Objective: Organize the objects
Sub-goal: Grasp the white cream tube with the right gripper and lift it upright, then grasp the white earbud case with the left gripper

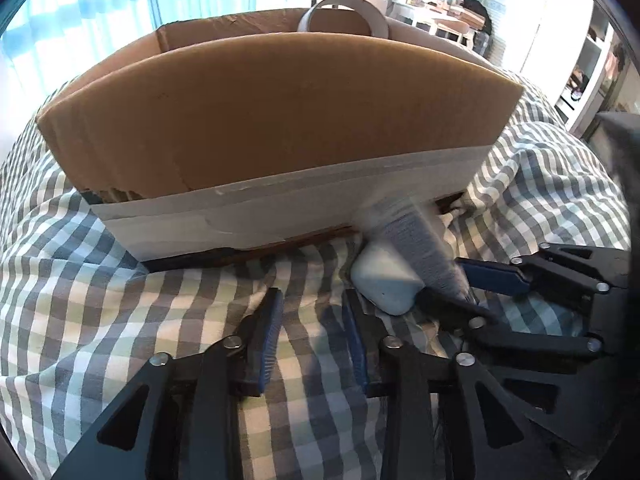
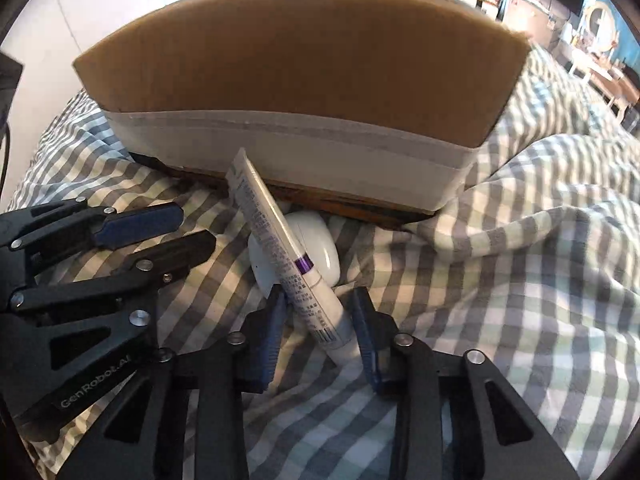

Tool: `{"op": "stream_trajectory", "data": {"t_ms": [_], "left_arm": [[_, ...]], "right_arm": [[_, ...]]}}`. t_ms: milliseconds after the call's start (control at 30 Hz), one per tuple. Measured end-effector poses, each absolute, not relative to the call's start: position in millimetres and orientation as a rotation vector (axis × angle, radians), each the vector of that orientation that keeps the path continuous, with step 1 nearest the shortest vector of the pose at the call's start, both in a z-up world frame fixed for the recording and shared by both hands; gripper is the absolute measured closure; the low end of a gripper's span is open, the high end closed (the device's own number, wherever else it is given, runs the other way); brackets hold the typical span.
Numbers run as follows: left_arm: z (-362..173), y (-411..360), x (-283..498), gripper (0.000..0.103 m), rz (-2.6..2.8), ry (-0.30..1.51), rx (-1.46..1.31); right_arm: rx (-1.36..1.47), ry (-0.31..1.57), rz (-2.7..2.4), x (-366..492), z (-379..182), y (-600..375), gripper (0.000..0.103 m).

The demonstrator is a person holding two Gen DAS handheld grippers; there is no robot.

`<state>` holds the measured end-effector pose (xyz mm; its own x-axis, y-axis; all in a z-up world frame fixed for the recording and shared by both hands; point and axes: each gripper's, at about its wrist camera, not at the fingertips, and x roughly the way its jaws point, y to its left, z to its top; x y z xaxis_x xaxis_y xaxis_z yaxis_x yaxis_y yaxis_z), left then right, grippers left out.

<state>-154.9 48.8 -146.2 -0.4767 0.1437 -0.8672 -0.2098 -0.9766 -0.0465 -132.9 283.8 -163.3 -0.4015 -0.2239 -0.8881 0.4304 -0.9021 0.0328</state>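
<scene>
A white tube [image 2: 296, 264] with a purple band leans tilted on the checked bedding, its flat end against the cardboard box [image 2: 296, 80]. My right gripper [image 2: 318, 304] is open with the tube's lower end between its blue pads, touching the left pad [image 2: 276, 320]. A white earbud case [image 2: 316, 248] lies just behind the tube. In the left wrist view my left gripper [image 1: 312, 304] is open and empty, with the case [image 1: 386, 280] just past its right pad and the blurred tube [image 1: 420, 240] over it. The right gripper [image 1: 480, 284] reaches in from the right.
The open cardboard box [image 1: 272, 120], with a white paper band around its base, stands on the rumpled checked bedding [image 1: 80, 280]; a white loop handle [image 1: 344, 12] sticks up inside it. The left gripper [image 2: 168, 232] lies at the left. Furniture stands far behind.
</scene>
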Motion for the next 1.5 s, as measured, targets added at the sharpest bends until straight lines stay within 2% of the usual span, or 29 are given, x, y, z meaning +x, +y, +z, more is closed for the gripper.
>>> {"op": "stream_trajectory", "data": {"t_ms": [33, 167, 300, 433, 833, 1133, 1500], "left_arm": [[-146.3, 51.1, -153.7, 0.058, 2.530, 0.104, -1.471], [-146.1, 73.3, -152.7, 0.044, 2.522, 0.159, -1.437], [-147.7, 92.6, -153.3, 0.044, 2.498, 0.243, -1.426], [-151.0, 109.0, -159.6, 0.044, 2.470, 0.248, -1.407], [-182.1, 120.4, -185.4, 0.044, 2.435, 0.276, -1.459], [-158.5, 105.3, -166.3, 0.045, 2.457, 0.205, -1.459], [-115.7, 83.9, -139.8, 0.045, 2.499, 0.149, -1.390]], "right_arm": [[1.395, 0.266, -2.349, -126.6, -155.5, 288.0, 0.085], [1.285, 0.178, -2.419, -109.4, -126.2, 304.9, 0.085], [1.222, 0.124, -2.460, -102.6, -102.6, 321.4, 0.085], [1.198, 0.051, -2.484, -102.7, -88.3, 341.0, 0.085], [1.267, -0.018, -2.456, -108.6, -103.3, 338.8, 0.085], [1.247, -0.029, -2.482, -98.8, -98.7, 343.1, 0.085], [1.143, 0.012, -2.546, -72.9, -58.9, 332.0, 0.085]]}}
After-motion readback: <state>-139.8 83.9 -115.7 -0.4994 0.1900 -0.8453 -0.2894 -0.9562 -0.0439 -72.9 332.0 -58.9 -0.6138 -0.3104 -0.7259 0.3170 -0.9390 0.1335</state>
